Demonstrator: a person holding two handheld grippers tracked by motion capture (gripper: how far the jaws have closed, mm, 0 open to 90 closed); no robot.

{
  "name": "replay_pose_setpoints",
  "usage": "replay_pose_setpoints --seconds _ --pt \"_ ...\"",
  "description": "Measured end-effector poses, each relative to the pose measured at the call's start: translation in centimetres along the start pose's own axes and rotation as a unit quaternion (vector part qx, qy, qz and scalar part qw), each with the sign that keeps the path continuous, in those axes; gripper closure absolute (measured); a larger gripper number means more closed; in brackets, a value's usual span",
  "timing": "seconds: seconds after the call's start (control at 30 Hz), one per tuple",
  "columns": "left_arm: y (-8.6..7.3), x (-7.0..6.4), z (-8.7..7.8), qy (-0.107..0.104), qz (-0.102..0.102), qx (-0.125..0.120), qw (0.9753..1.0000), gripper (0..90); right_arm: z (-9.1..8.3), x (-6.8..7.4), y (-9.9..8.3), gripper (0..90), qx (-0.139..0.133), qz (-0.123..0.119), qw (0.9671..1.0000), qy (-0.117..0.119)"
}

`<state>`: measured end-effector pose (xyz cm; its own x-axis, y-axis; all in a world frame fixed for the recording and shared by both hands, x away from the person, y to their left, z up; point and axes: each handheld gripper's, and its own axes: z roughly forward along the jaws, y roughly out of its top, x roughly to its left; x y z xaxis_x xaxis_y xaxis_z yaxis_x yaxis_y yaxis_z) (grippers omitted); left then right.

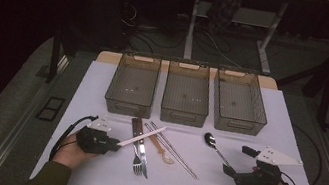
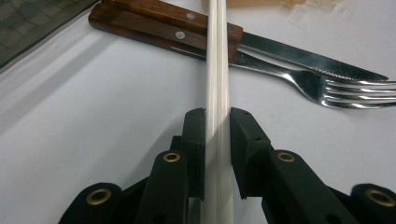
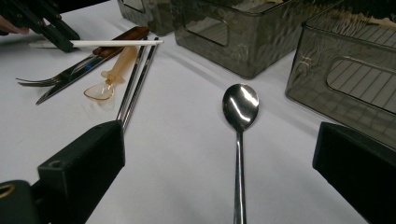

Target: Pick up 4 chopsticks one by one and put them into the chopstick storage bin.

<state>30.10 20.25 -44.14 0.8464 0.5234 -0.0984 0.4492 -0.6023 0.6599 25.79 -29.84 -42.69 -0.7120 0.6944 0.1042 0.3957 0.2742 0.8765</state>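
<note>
White chopsticks [image 2: 217, 70] are light, slippery (two together); your left gripper [image 2: 217, 122] clamps them near the end.

Three bins [image 1: 186, 93] behind cutlery; spoon [image 1: 216, 150] right of fork [image 1: 140, 157].

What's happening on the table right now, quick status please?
Left gripper shut on white chopsticks, which pass over the knife and fork. Right gripper open, fingers either side of the metal spoon. Three bins behind, nothing blocking.

Lab: dark room, floor cables [image 1: 162, 34], test table [image 1: 274, 121].
</note>
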Motion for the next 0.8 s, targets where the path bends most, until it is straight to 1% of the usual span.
replay_pose_setpoints --seconds 0.13,0.3,0.33,0.37,0.4,0.43,0.5,0.57,0.6,0.67,0.8 --pt "0.1 -0.1 0.0 -0.001 -0.006 0.001 1.0 75.8 0.0 0.0 0.0 1.9 -0.001 -0.001 1.0 0.0" --pt "0.0 -0.2 0.0 0.0 -0.003 0.0 1.0 74.9 -0.1 0.0 0.0 1.9 -0.003 -0.001 1.0 0.002" --pt "-0.1 -0.2 0.0 -0.002 -0.004 -0.002 1.0 72.9 -0.1 0.1 0.0 1.9 -0.003 -0.001 1.0 0.002" --pt "-0.1 -0.1 0.0 -0.007 -0.006 -0.006 0.9999 72.9 -0.1 0.1 0.0 1.9 -0.003 -0.001 1.0 0.002" --pt "-0.1 -0.1 0.0 -0.008 -0.007 -0.01 0.9999 68.6 -0.1 0.1 0.0 1.9 -0.003 -0.001 1.0 0.002" --pt "-0.1 -0.2 -0.1 -0.008 -0.004 -0.014 0.9999 66.8 -0.1 0.1 0.0 1.9 -0.003 -0.001 1.0 0.002" --pt "-0.1 -0.2 -0.4 -0.009 -0.007 -0.026 0.9996 62.4 -0.1 0.1 0.0 1.9 -0.003 -0.002 1.0 0.003" --pt "-0.1 -0.1 -0.7 -0.008 -0.008 -0.036 0.9993 62.2 -0.1 0.1 0.0 2.0 -0.003 -0.002 1.0 0.003" --pt "-0.1 -0.1 -0.9 -0.008 -0.011 -0.042 0.999 61.8 -0.1 0.1 0.0 1.9 -0.003 -0.001 1.0 0.003" --pt "-0.2 0.0 -1.1 -0.004 -0.014 -0.049 0.9987 62.6 -0.1 0.1 0.0 1.9 -0.004 -0.002 1.0 0.003" --pt "-0.2 0.1 -1.4 0.001 -0.016 -0.058 0.9982 70.1 -0.1 0.1 0.0 1.9 -0.003 -0.003 1.0 0.003"
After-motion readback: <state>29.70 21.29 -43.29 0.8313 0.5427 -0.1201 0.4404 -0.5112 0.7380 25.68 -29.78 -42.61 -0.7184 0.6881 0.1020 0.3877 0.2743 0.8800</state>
